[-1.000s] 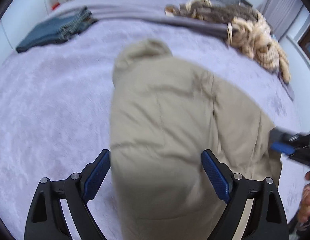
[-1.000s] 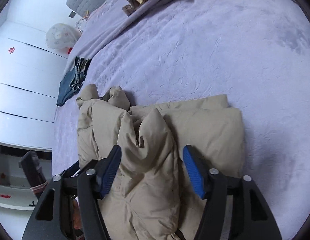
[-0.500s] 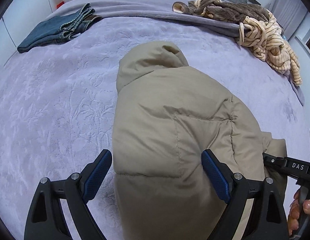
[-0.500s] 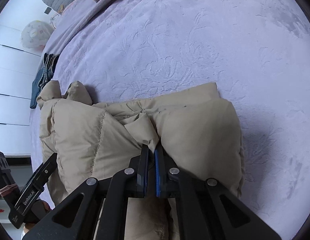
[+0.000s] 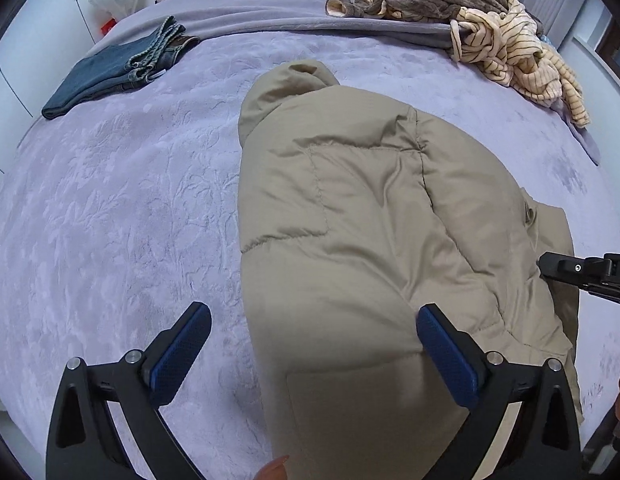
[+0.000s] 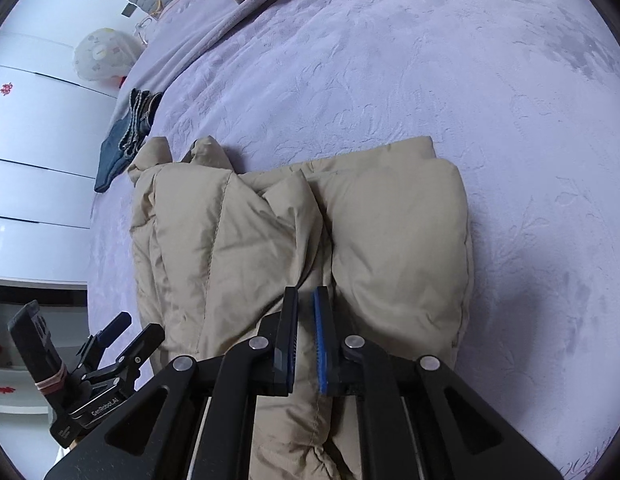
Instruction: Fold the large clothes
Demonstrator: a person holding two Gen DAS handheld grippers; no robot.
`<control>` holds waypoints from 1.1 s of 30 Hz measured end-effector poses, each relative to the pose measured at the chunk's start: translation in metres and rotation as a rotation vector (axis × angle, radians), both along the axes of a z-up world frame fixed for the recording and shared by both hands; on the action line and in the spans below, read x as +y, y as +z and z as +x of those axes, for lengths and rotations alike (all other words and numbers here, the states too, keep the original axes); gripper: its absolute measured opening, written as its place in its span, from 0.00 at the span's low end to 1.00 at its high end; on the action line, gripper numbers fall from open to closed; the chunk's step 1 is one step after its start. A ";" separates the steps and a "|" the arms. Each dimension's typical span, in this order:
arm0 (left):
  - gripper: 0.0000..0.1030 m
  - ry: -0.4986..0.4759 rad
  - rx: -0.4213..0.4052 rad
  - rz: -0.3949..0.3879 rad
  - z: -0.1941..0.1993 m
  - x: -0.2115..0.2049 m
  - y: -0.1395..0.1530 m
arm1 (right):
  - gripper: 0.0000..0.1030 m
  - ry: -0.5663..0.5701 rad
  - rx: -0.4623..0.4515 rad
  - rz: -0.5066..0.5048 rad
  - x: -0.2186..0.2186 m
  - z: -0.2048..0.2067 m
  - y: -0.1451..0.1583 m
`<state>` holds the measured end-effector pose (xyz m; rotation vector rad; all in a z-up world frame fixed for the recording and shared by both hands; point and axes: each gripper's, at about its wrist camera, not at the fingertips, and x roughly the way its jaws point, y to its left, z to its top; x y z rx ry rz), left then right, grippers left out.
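Observation:
A beige puffer jacket (image 5: 350,220) lies partly folded on the lilac bed, hood toward the far side. My left gripper (image 5: 310,344) is open, its fingers spread over the jacket's near edge with fabric between them. My right gripper (image 6: 306,320) is shut on a ridge of the jacket (image 6: 270,240) near its middle fold. The right gripper also shows at the right edge of the left wrist view (image 5: 582,272), touching the jacket. The left gripper shows at the lower left of the right wrist view (image 6: 110,344).
Folded blue jeans (image 5: 114,72) lie at the bed's far left. A heap of striped and brown clothes (image 5: 490,28) lies at the far right. A grey blanket (image 5: 290,20) runs across the back. White cabinets (image 6: 34,152) stand beside the bed.
My right gripper closed on a ridge of the jacket a second ago and still holds it. The left gripper stayed open and drew back a little.

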<state>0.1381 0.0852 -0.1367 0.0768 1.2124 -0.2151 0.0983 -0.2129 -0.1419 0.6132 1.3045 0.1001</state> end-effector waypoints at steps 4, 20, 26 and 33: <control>1.00 0.011 -0.027 0.022 -0.016 0.001 0.008 | 0.09 0.023 -0.002 0.002 0.007 -0.019 0.010; 1.00 0.027 0.086 0.012 -0.064 0.020 -0.005 | 0.32 0.113 0.077 -0.125 0.046 -0.105 0.004; 1.00 -0.002 0.077 0.015 -0.070 0.025 0.001 | 0.32 0.065 0.073 -0.139 0.044 -0.115 0.009; 1.00 -0.030 0.087 0.014 -0.083 0.027 0.006 | 0.36 0.034 0.069 -0.139 0.046 -0.129 0.017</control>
